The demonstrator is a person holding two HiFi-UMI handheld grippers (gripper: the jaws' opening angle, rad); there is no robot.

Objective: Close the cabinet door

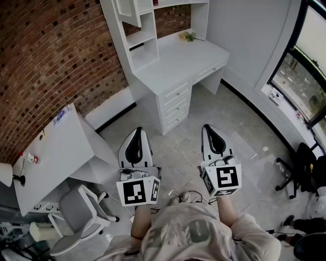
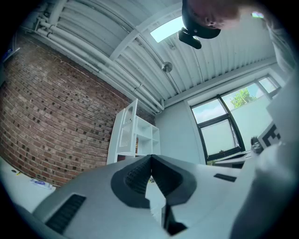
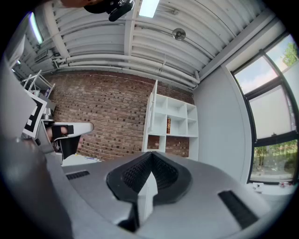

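Observation:
The white cabinet [image 1: 142, 30] stands on a white desk [image 1: 178, 61] against the brick wall, well ahead of me. Its glazed door [image 1: 127, 12] hangs open, swung out to the left. The same door shows as door [image 2: 126, 133] in the left gripper view and nearly edge-on as door [image 3: 151, 116] in the right gripper view, beside the open shelves [image 3: 176, 122]. My left gripper [image 1: 137, 131] and right gripper [image 1: 210, 127] are held side by side over the floor, far short of the desk. Both are shut with nothing between the jaws, the tips meeting at left gripper [image 2: 150, 158] and right gripper [image 3: 151, 155].
A stack of drawers [image 1: 175, 104] sits under the desk. A white table [image 1: 51, 148] with small items and a grey office chair [image 1: 76, 214] are at the left. A black chair [image 1: 300, 168] and windows [image 1: 305, 66] are at the right. Yellow flowers [image 1: 187, 36] lie on the desk.

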